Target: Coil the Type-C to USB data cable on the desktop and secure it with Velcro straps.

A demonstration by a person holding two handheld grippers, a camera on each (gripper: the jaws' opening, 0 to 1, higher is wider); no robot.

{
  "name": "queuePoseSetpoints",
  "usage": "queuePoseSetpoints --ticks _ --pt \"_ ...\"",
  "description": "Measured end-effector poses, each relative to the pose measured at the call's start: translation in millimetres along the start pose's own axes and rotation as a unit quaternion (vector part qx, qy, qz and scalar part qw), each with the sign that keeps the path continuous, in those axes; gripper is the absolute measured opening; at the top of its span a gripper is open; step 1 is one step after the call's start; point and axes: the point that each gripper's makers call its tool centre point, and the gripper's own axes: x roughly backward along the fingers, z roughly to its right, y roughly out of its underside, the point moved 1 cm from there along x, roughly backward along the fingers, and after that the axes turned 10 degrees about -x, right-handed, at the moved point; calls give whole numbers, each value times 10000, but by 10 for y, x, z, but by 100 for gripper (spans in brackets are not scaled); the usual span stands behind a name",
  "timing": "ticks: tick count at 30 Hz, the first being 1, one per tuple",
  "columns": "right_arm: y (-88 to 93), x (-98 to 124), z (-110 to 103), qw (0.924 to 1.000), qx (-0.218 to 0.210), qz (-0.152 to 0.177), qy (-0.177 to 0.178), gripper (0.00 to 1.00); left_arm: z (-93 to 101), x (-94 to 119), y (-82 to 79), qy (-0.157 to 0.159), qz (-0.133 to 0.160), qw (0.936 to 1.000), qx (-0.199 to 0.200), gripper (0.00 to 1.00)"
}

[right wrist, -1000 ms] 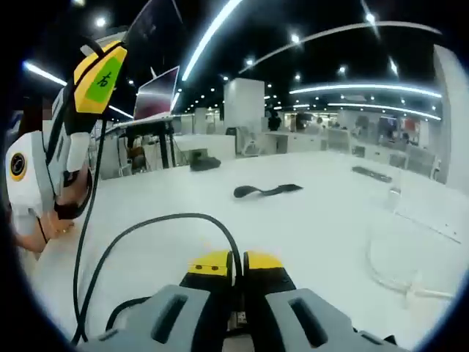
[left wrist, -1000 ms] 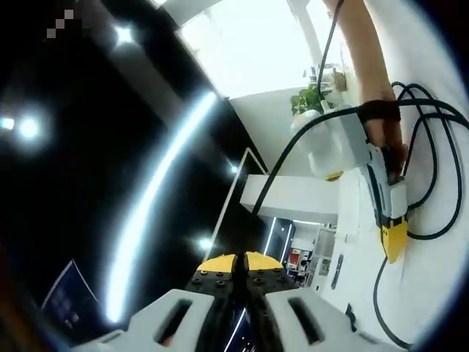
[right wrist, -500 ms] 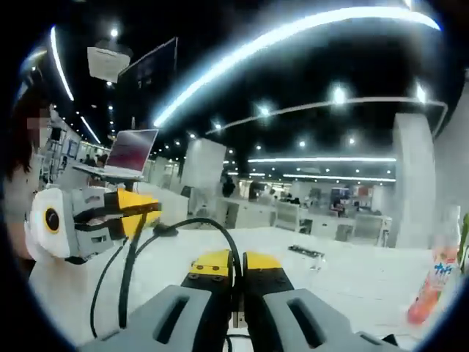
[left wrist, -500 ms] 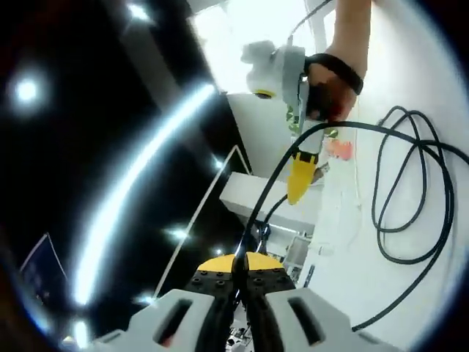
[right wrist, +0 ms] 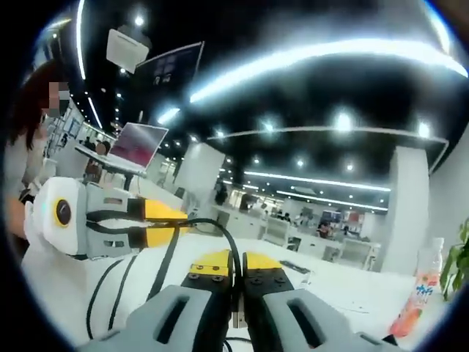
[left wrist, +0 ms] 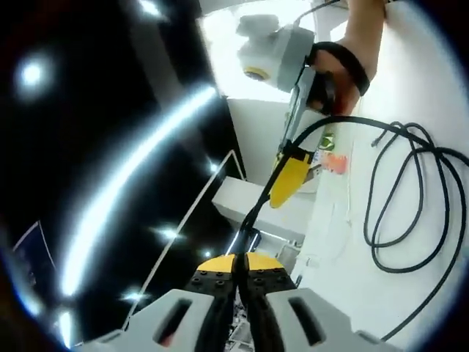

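Note:
The black data cable [left wrist: 253, 215] rises from between the shut yellow tips of my left gripper [left wrist: 236, 258] to the yellow tips of my right gripper [left wrist: 288, 182], which a hand [left wrist: 338, 70] holds in the air. Beyond them the cable's loose loops [left wrist: 370, 220] lie on the white table [left wrist: 429, 88]. In the right gripper view, my right gripper [right wrist: 234, 258] is shut on the cable [right wrist: 209, 220], which arcs left to the tips of my left gripper [right wrist: 170, 223] and hangs down below it.
An orange-labelled bottle [right wrist: 421, 295] stands at the right on the white table [right wrist: 330, 293], with a green plant [right wrist: 459, 257] at the edge. An open laptop [right wrist: 135, 143] sits on a raised stand to the left. A person stands at the far left.
Both views have tilted a little further upward. The two grippers have drawn slightly closer, still joined by the short stretch of cable.

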Motion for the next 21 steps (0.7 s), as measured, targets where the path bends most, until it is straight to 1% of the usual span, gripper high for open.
queuePoseSetpoints --ticks 4,6,7,8,9,10,15,17,18,19,20,21 --pt "-3 3 -43 10000 10 -6 -92 4 -15 5 22 -113 -92 9998 -102 5" --pt "-20 14 -65 9999 31 14 -151 3 -36 1 27 -207 -104 9997 -70 7" --pt "-35 23 -95 9997 35 36 -231 2 -31 -1 39 -217 -131 9997 -20 7" --pt "-50 29 -125 9996 36 67 -289 2 -24 -16 84 -209 -193 9996 10 7" --pt "-60 26 -162 9993 100 66 -359 2 -17 -22 105 -194 -225 9996 -36 7" --pt "-63 28 -215 9987 239 67 -454 2 -15 -26 112 -192 -240 9995 -55 7" --pt "-84 51 -343 9968 287 113 -739 2 -29 -28 143 -211 -320 9992 -89 7" --pt "-53 56 -411 9946 157 21 -1022 3 -27 -36 178 -181 -428 9989 -112 6" --pt "-14 55 -422 9937 42 -89 -1115 3 -37 -51 213 -153 -494 9986 -114 5" --pt "7 46 -412 9932 -165 -132 -1141 4 -34 -57 241 -113 -547 9984 -127 4" --pt "18 30 -404 9905 -562 -99 -1253 4 -32 -53 255 -73 -597 9979 -220 4" --pt "16 21 -400 9852 -1025 -71 -1372 4 -23 -55 267 -52 -641 9976 -264 4"
